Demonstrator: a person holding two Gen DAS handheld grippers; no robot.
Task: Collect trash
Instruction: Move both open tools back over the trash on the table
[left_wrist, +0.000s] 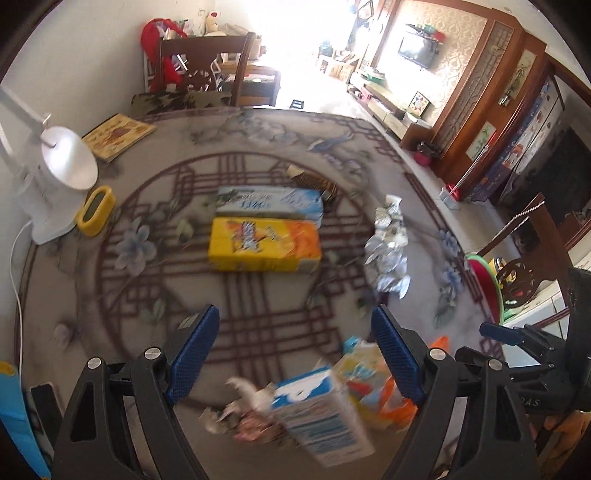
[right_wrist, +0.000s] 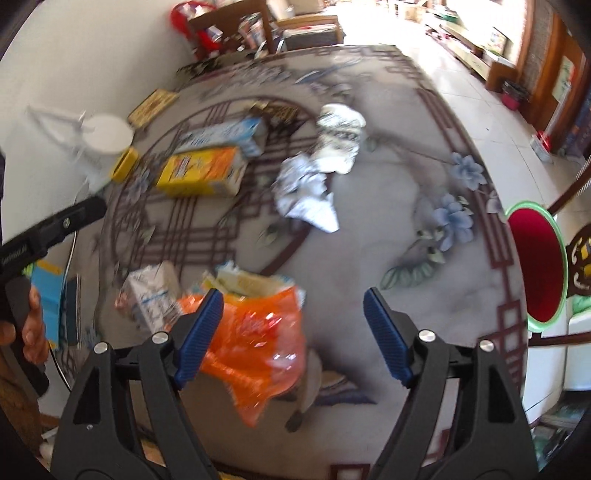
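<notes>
Both the left gripper (left_wrist: 295, 354) and the right gripper (right_wrist: 293, 334) stand wide open, gripping nothing. Near the tabletop's (right_wrist: 388, 229) near edge lies an orange bag (right_wrist: 258, 343) (blurred, probably a snack wrapper) beside a small carton (right_wrist: 153, 295).

A white desk lamp (left_wrist: 68, 162) stands beside a yellow clock (left_wrist: 94, 210).

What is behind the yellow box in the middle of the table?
Directly behind the yellow box lies a blue-and-white box, long sides together. Beyond that sits a dark brown packet, partly hidden by the blue-and-white box. Blur hides whether the boxes touch.
</notes>
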